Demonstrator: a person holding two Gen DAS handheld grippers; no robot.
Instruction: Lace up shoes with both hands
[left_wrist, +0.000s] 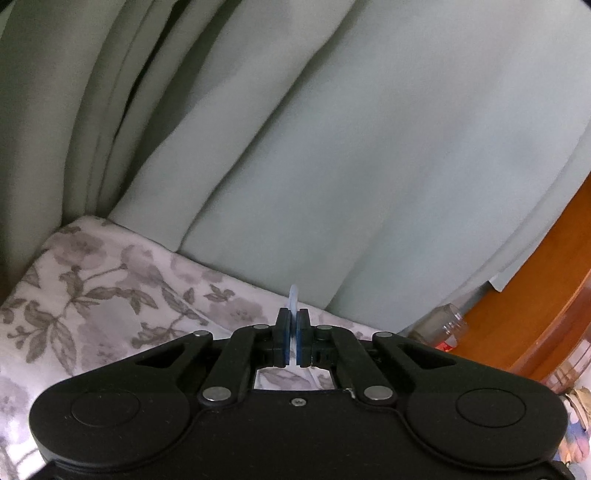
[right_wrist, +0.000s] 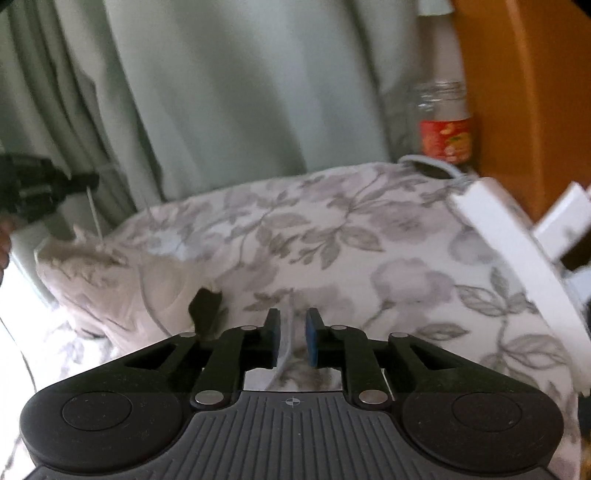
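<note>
A pale shoe (right_wrist: 110, 280) lies blurred on the floral cloth (right_wrist: 332, 236) at the left of the right wrist view. My left gripper (left_wrist: 293, 314) is shut on a white lace (left_wrist: 293, 295), whose tip sticks up past the pads. In the right wrist view the left gripper (right_wrist: 86, 182) hangs above the shoe, with that lace (right_wrist: 94, 218) running straight down to it. My right gripper (right_wrist: 291, 325) stands low over the cloth beside the shoe, its jaws a little apart. Another white lace strand (right_wrist: 286, 343) runs between them near the left pad, unpinched.
Pale green curtains (left_wrist: 332, 147) hang behind the cloth. A glass jar with a red label (right_wrist: 445, 122) stands by orange wooden furniture (right_wrist: 524, 92). A white curved object (right_wrist: 517, 258) lies at the right on the cloth. A person's hand shows at the far left edge.
</note>
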